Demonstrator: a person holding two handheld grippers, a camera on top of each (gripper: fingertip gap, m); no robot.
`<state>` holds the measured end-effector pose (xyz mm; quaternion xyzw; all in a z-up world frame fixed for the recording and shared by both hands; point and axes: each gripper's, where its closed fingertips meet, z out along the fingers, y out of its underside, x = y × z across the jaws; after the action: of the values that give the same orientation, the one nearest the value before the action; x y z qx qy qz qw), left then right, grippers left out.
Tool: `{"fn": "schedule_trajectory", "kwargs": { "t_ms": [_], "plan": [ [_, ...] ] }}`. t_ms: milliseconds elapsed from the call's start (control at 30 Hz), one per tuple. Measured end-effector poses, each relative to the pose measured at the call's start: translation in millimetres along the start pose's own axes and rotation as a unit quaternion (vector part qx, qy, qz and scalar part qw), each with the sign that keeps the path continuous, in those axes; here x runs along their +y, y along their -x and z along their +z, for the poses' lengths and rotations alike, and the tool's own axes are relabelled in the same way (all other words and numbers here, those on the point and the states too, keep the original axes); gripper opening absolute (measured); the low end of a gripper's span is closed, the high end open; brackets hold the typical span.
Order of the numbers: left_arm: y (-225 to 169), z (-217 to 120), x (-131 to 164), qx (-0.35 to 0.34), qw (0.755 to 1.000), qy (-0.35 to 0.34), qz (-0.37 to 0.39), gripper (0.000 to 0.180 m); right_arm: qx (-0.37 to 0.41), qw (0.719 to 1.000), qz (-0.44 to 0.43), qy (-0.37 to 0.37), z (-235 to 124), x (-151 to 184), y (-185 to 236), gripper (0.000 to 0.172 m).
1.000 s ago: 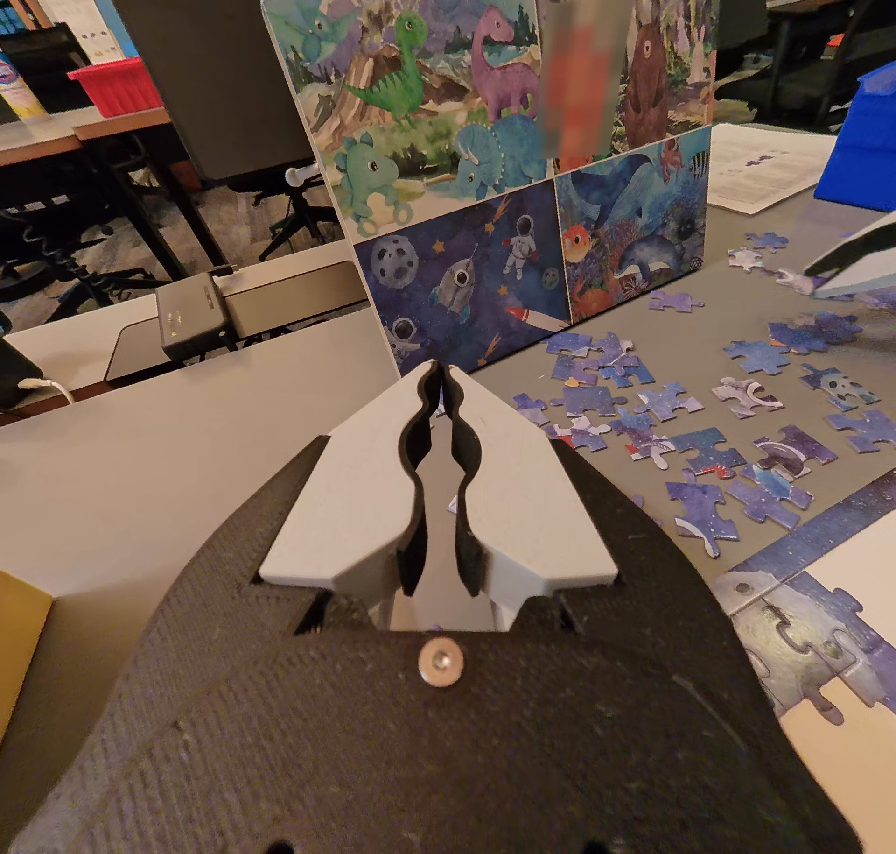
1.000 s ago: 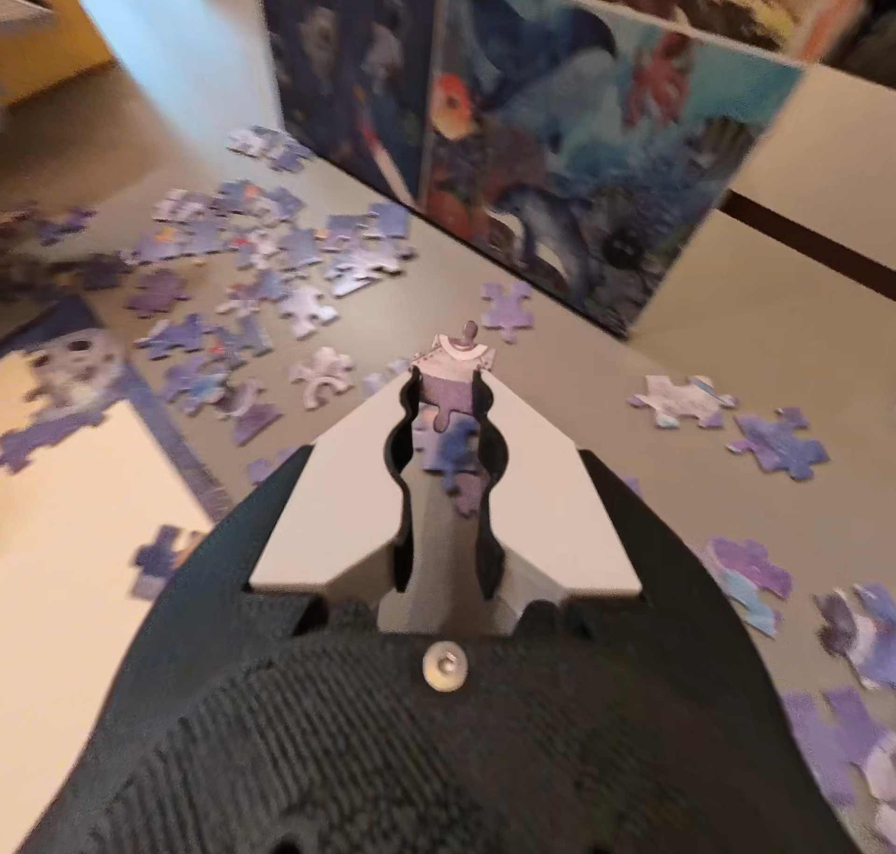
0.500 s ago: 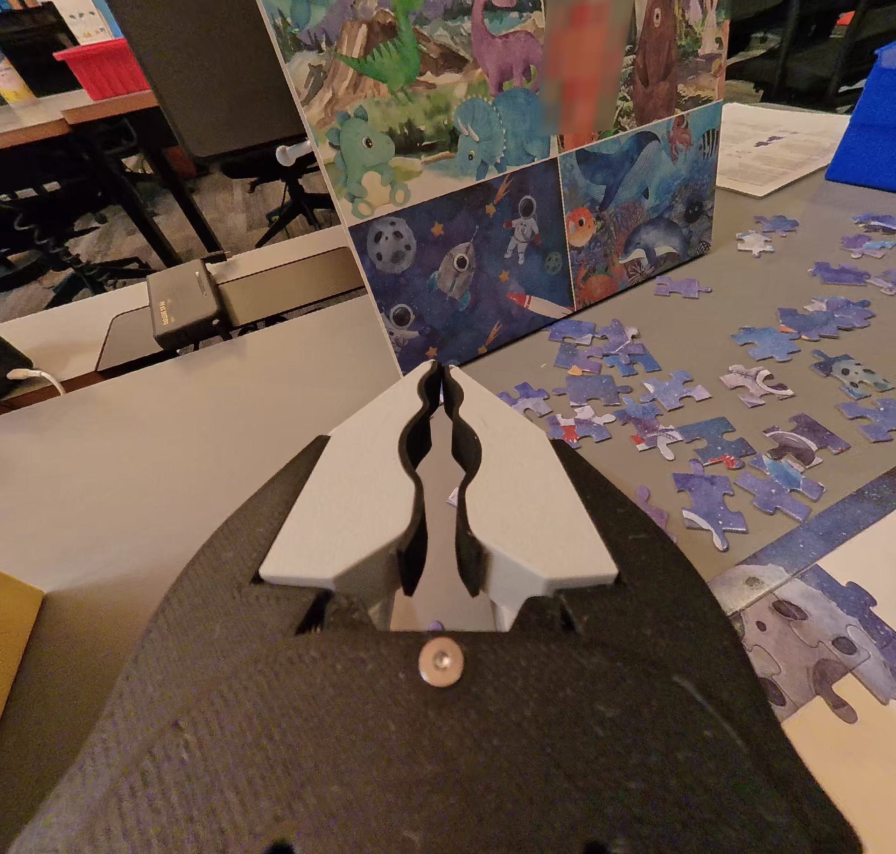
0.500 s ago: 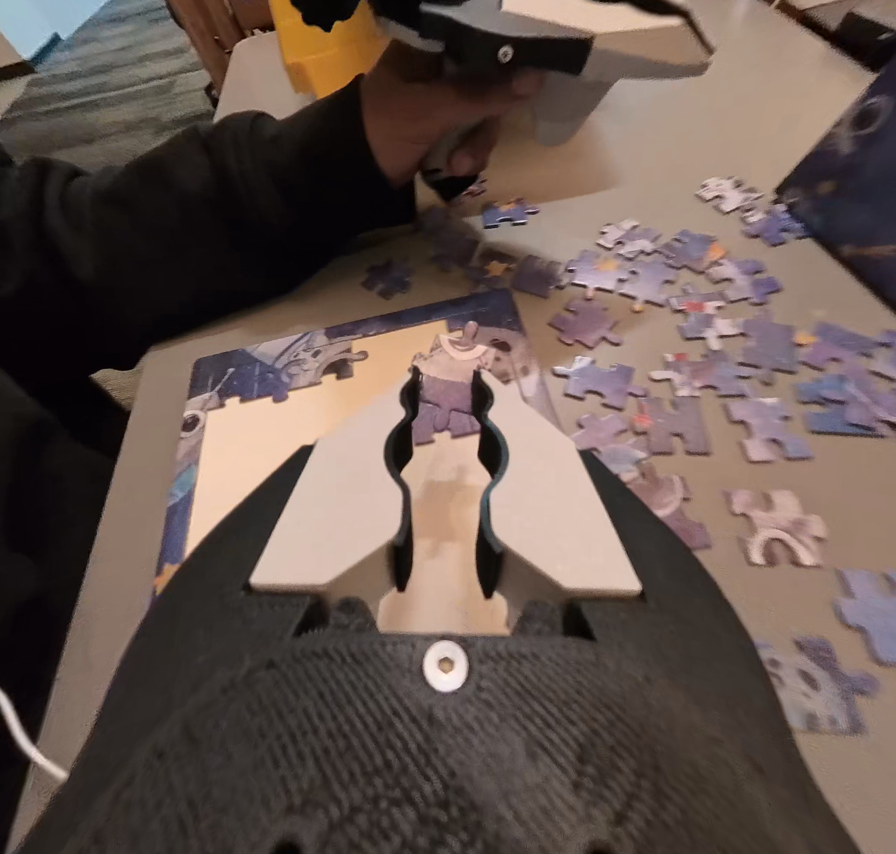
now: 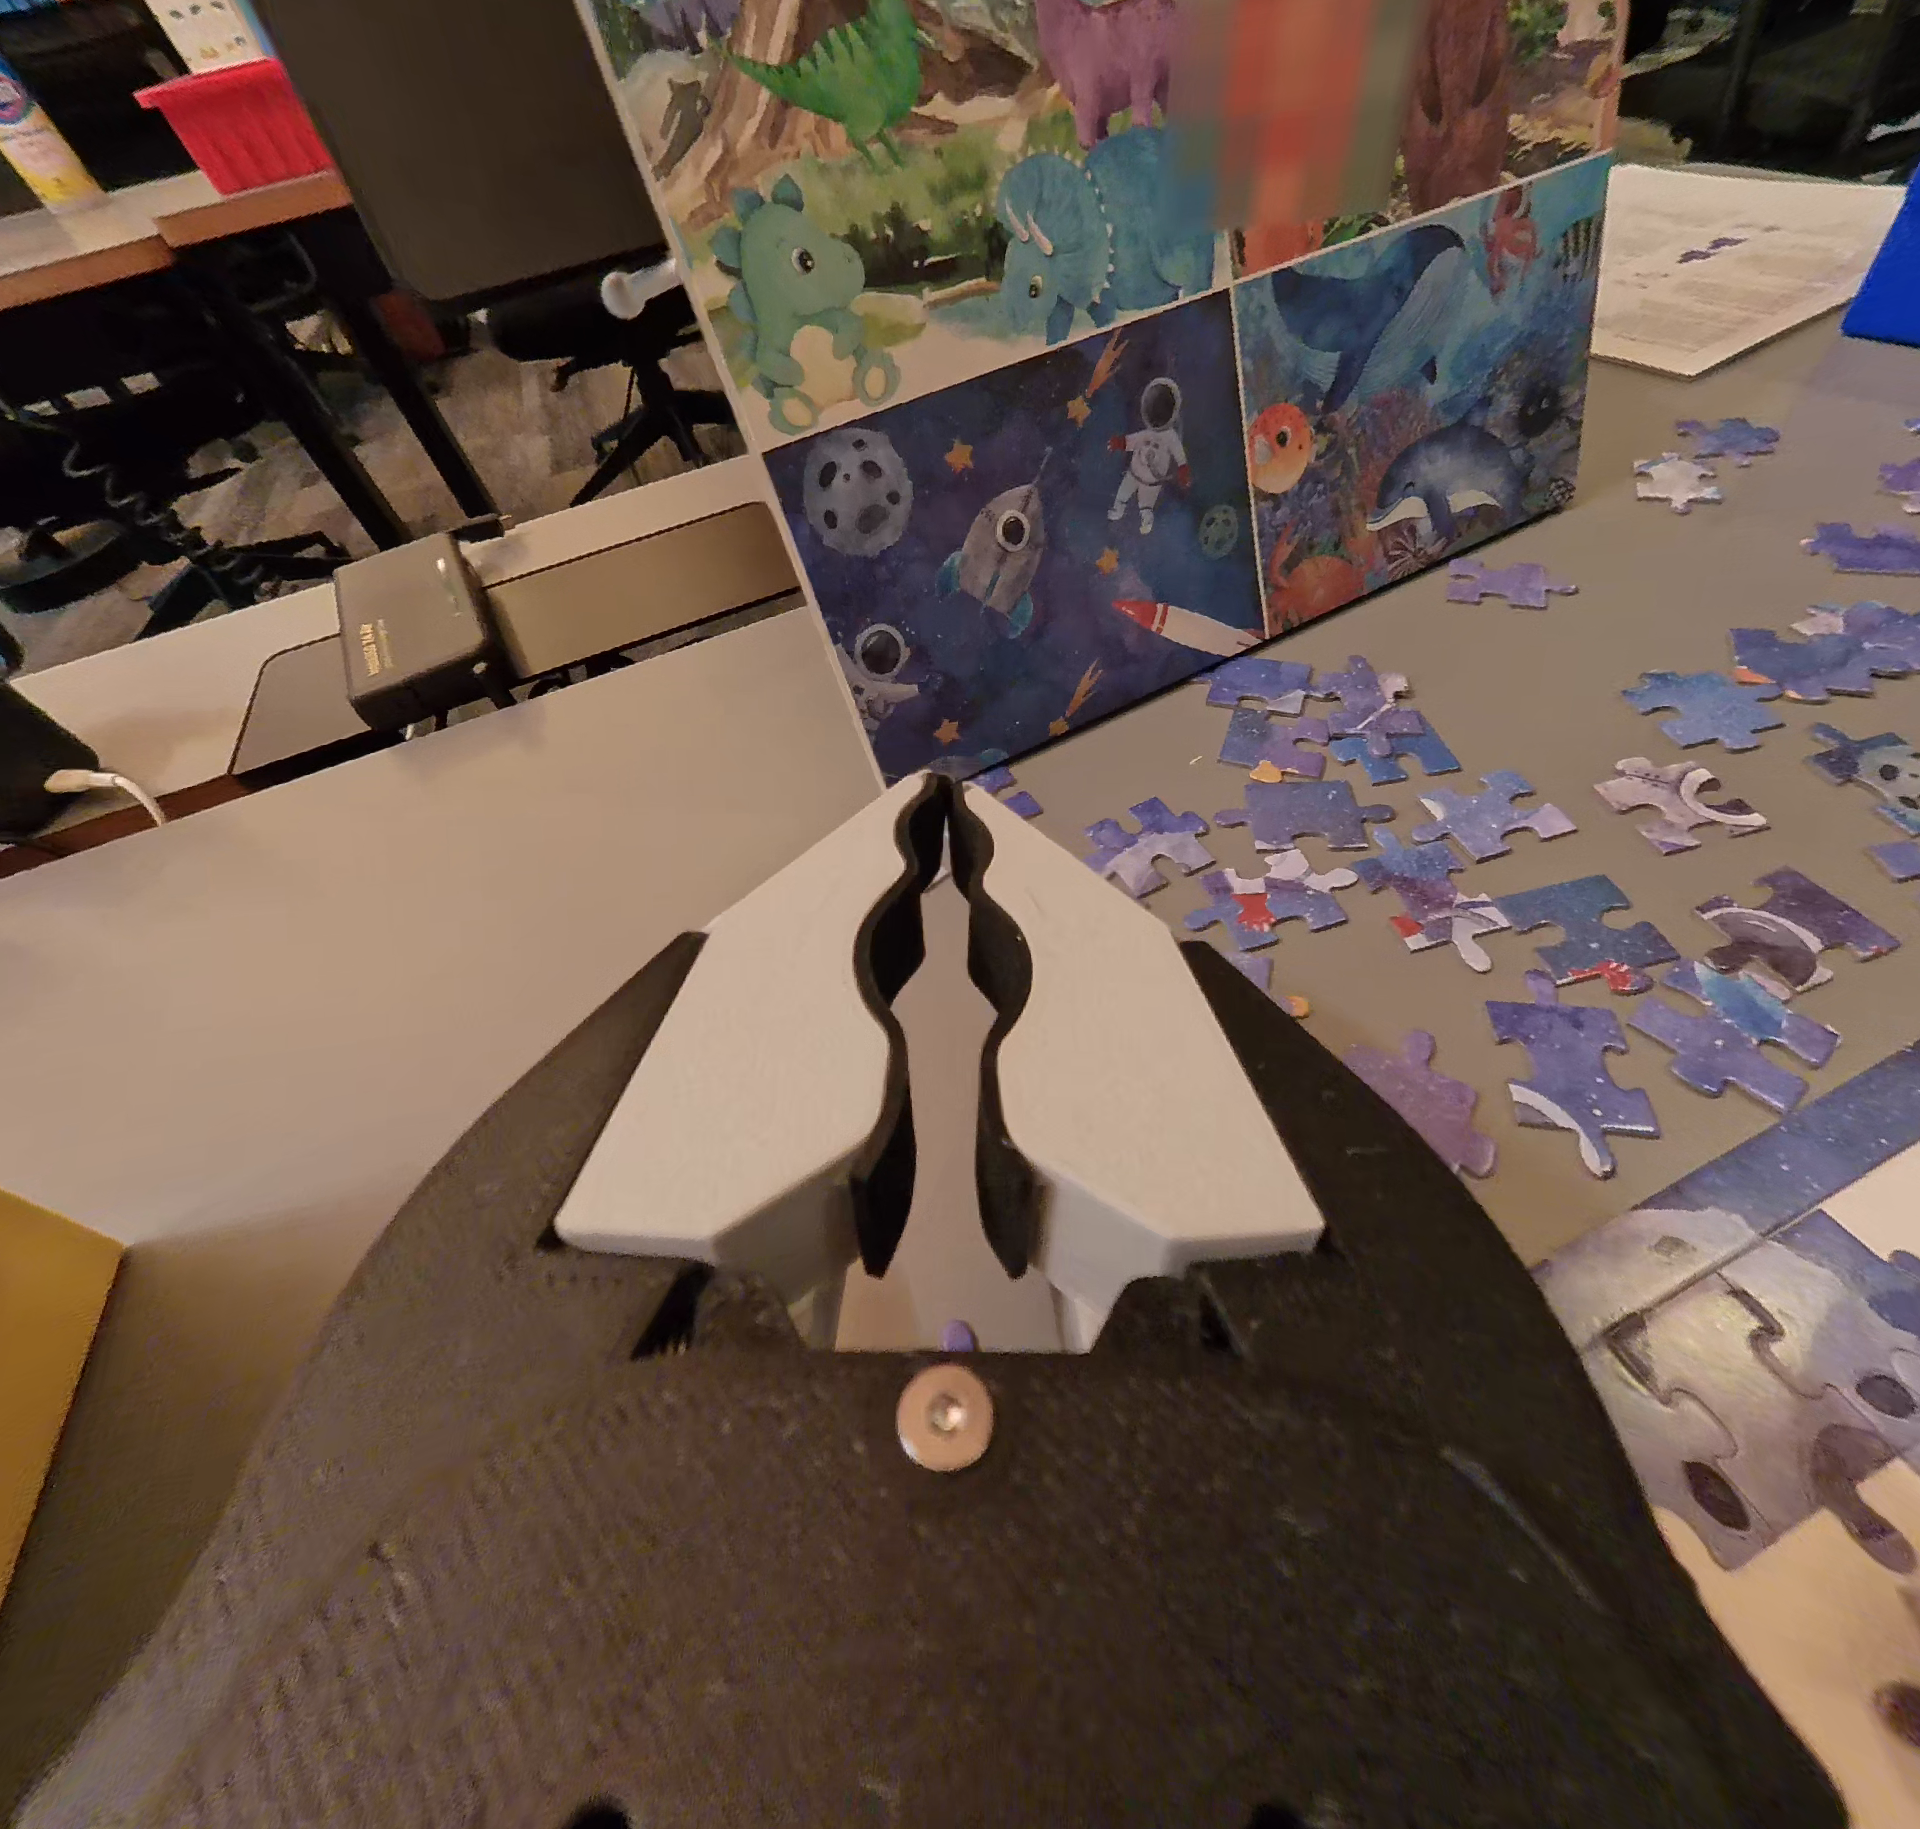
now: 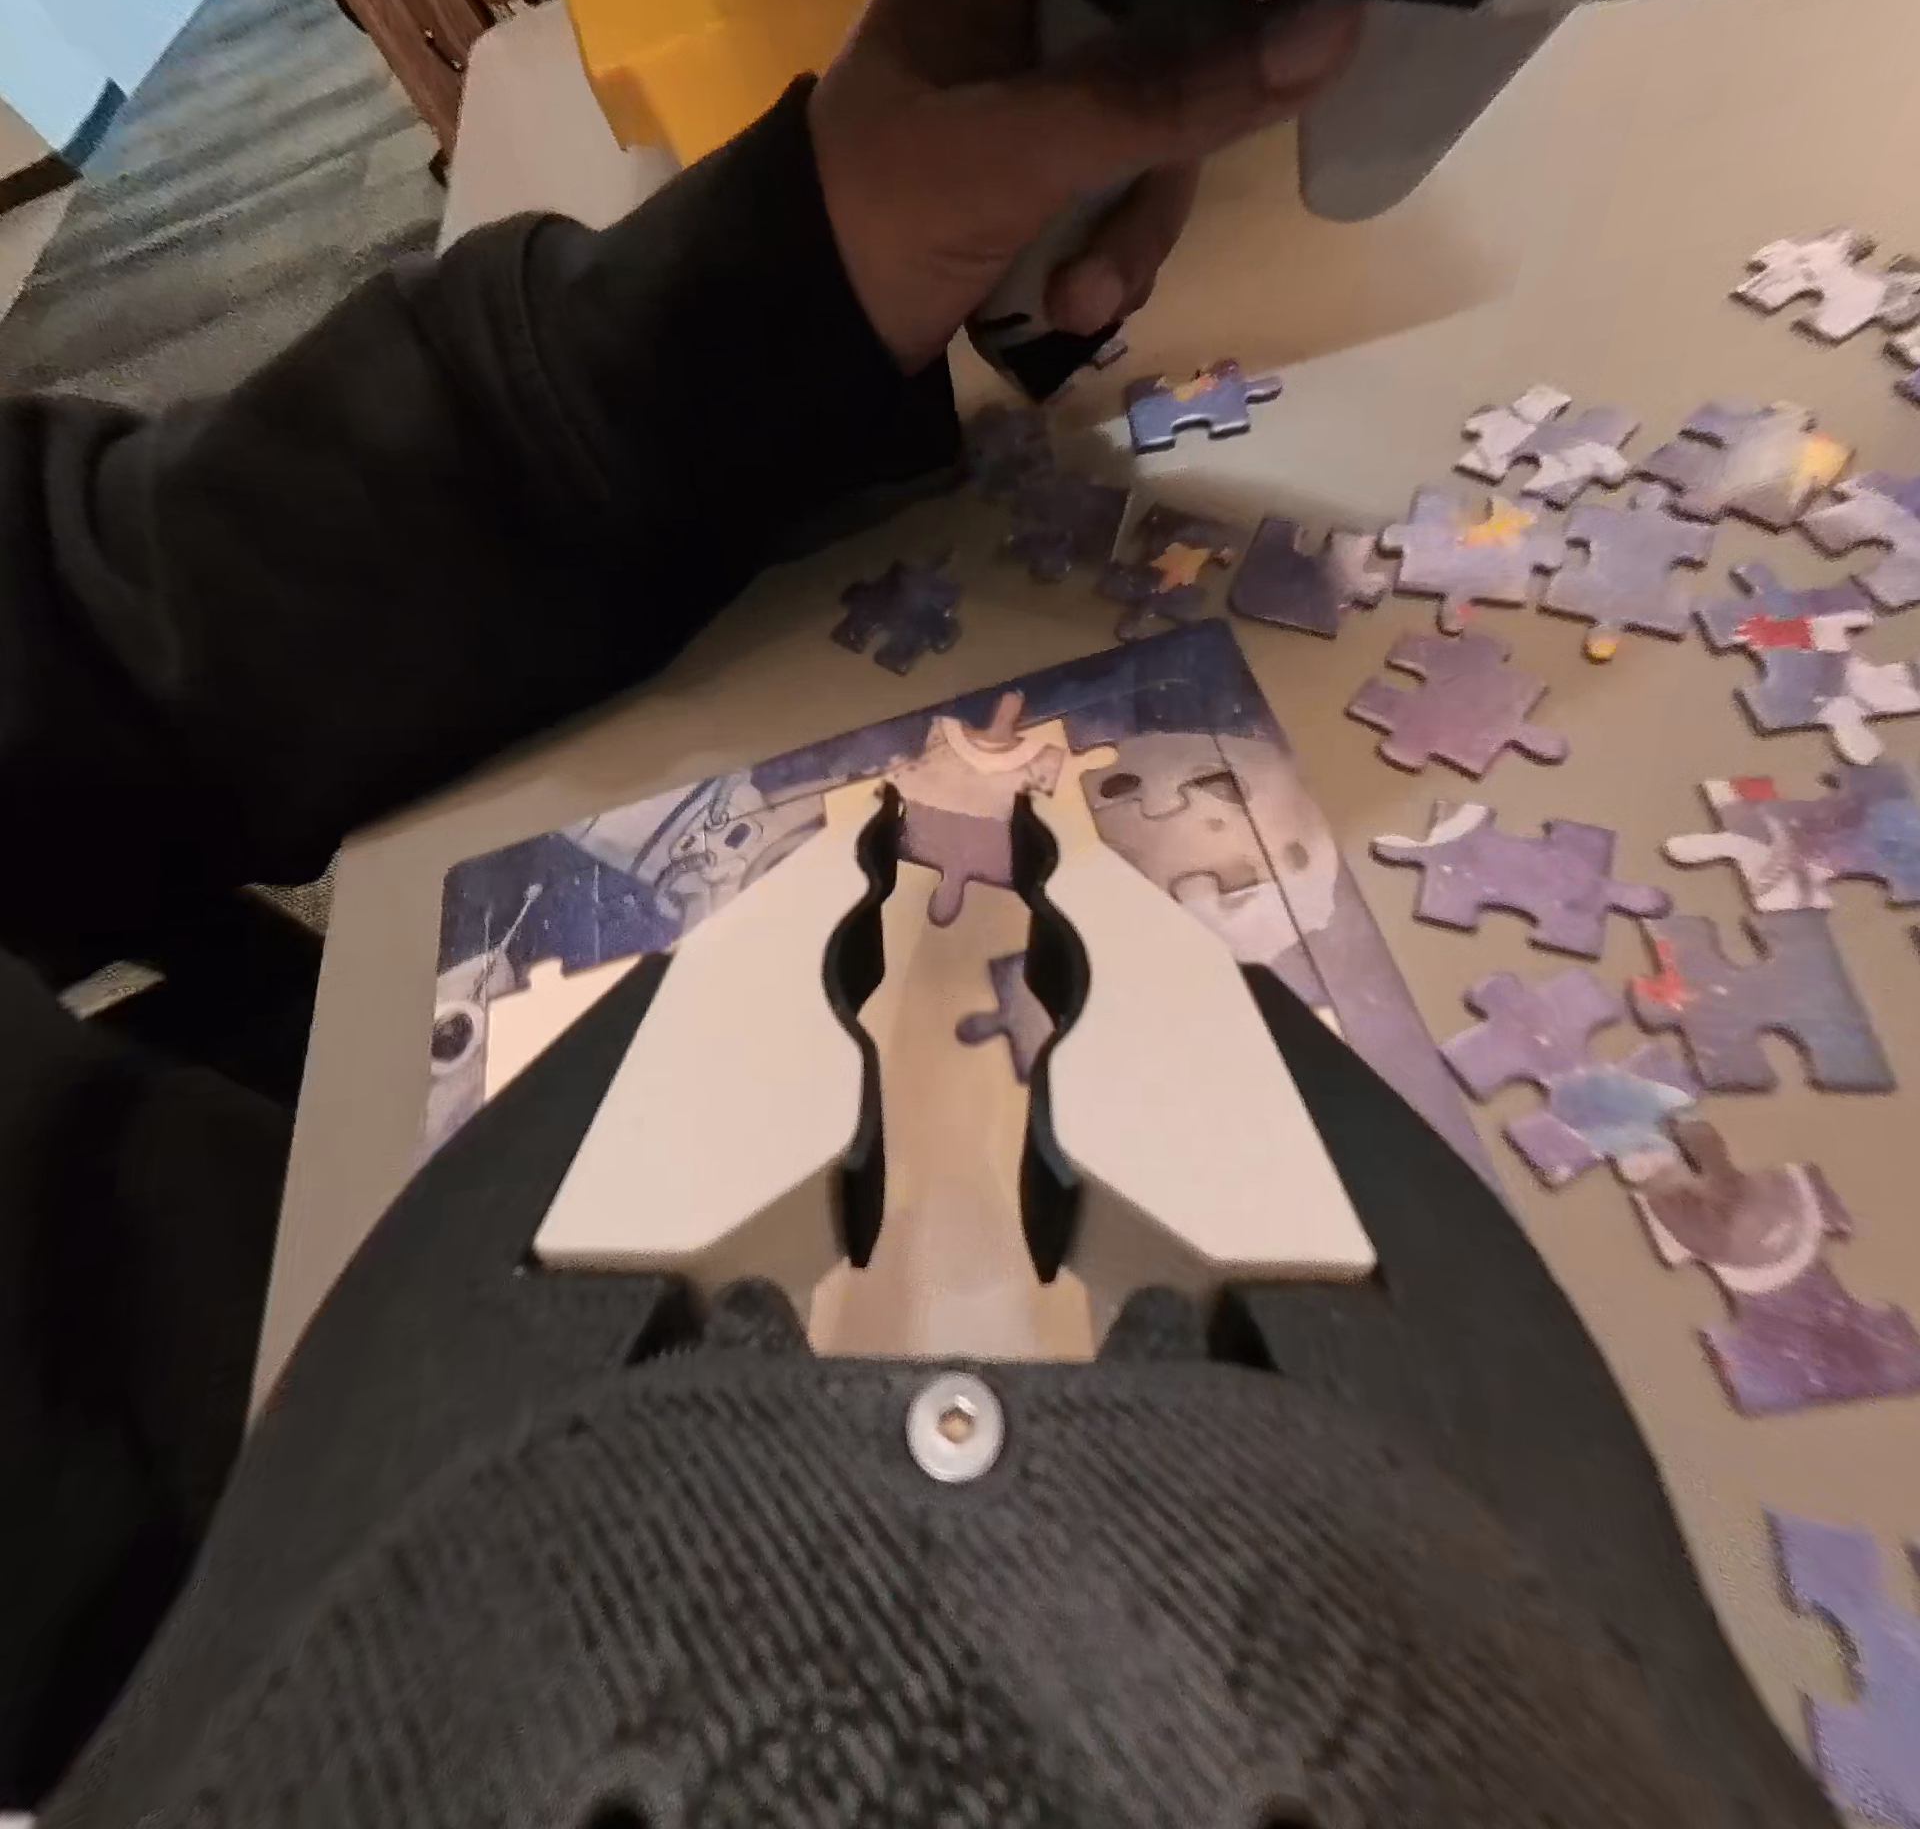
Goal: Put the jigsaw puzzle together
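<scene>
My right gripper (image 6: 956,809) is shut on a purple and white puzzle piece (image 6: 966,839) and holds it over the far corner of a puzzle board (image 6: 1195,673) with a partly built blue border. My left gripper (image 5: 941,792) is shut with nothing between its tips, above the grey table (image 5: 312,948) in front of an upright picture box (image 5: 1039,553). In the right wrist view a hand in a black sleeve (image 6: 468,491) holds the left gripper, whose grey finger (image 6: 1371,158) shows at the top. The board also shows in the left wrist view (image 5: 1756,1364).
Several loose blue and purple puzzle pieces (image 5: 1579,927) lie on the table right of the box and beside the board (image 6: 1538,875). A black device (image 5: 416,626), a paper sheet (image 5: 1745,262) and a yellow bin (image 6: 707,44) stand around. Left tips to right tips: about 20 centimeters.
My right gripper has swung with its piece from facing the picture box to above the board's corner. The left gripper stays shut and has edged closer to the box.
</scene>
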<state>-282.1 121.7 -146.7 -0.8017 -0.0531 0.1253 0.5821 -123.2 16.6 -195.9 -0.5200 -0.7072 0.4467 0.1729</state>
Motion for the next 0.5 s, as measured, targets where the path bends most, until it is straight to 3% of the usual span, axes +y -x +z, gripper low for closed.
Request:
{"fn": "schedule_trajectory", "kwargs": {
  "t_ms": [133, 500],
  "plan": [
    [4.3, 0.0, 2.0, 0.004, 1.000, 0.000, -0.022, 0.000, 0.032, 0.998, -0.011, 0.049, 16.6, 13.1, 0.1, 0.024],
    [0.8, 1.6, 3.9, 0.007, 1.000, 0.004, -0.016, 0.000, 0.009, 0.998, -0.020, 0.063, 14.1, 22.5, 3.1, 0.044]
  ]
}}
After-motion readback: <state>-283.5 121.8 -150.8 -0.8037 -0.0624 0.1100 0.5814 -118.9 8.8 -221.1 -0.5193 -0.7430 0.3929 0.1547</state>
